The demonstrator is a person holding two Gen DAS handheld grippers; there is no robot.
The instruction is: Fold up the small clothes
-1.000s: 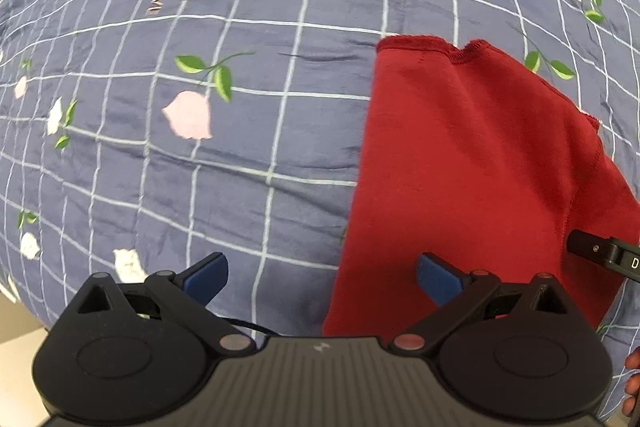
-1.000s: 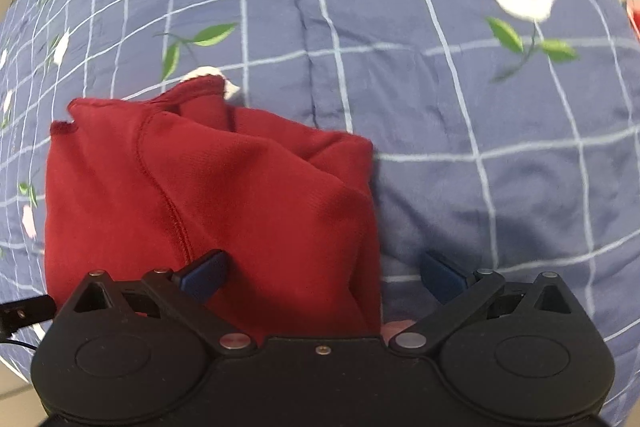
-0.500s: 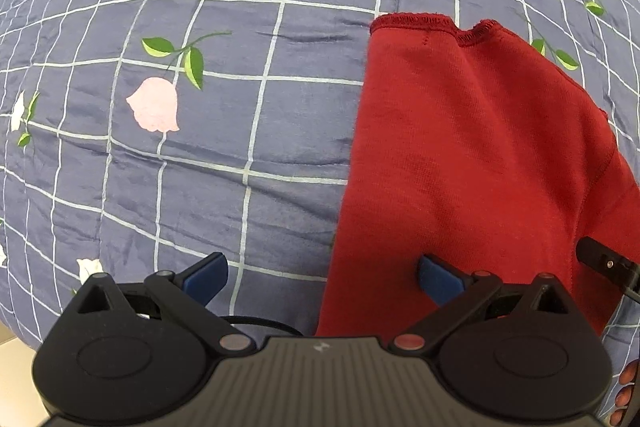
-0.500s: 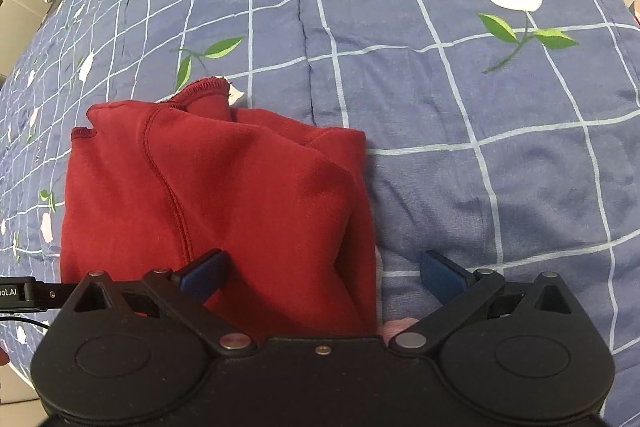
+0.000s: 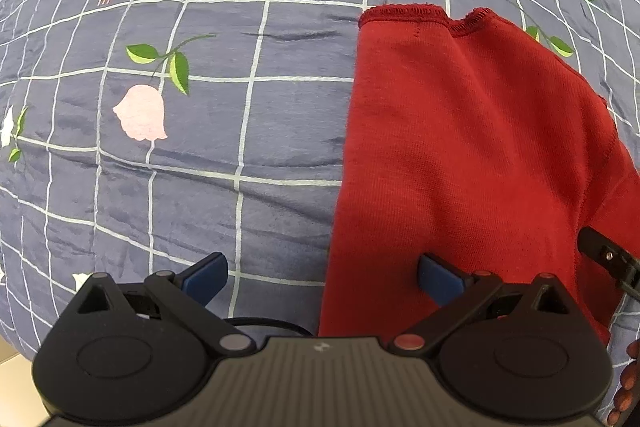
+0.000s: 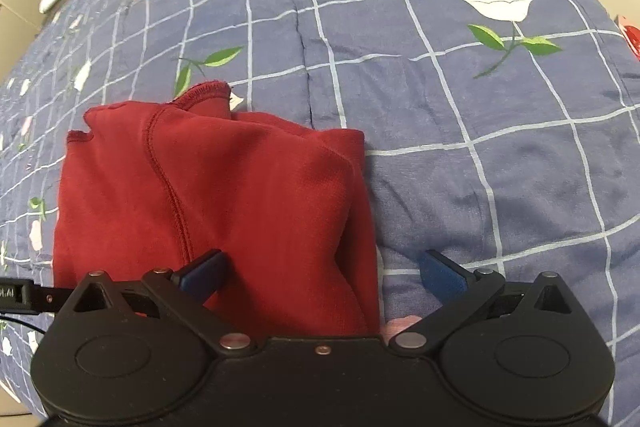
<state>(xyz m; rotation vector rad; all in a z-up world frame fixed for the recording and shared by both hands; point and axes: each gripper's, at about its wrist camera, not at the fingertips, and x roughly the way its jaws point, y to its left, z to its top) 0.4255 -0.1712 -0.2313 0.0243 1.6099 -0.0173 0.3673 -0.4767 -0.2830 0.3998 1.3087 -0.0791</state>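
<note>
The red garment (image 5: 460, 163) lies folded up on the blue checked bedspread (image 5: 240, 107), near its front edge. Both tongs are spread wide, gripping nothing: left gripper (image 5: 322, 277) straddles the garment's left edge, right gripper (image 6: 322, 273) its right.

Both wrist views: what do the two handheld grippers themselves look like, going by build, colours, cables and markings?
The left gripper and right gripper share one build: black bodies with two round discs, angled linkage arms with triangular cut-outs, and blue finger pads. The left has a ribbed grey centre plate, a small white logo, one red pivot cap and a black cable beneath. The right has a plain black centre and silver caps.
</note>
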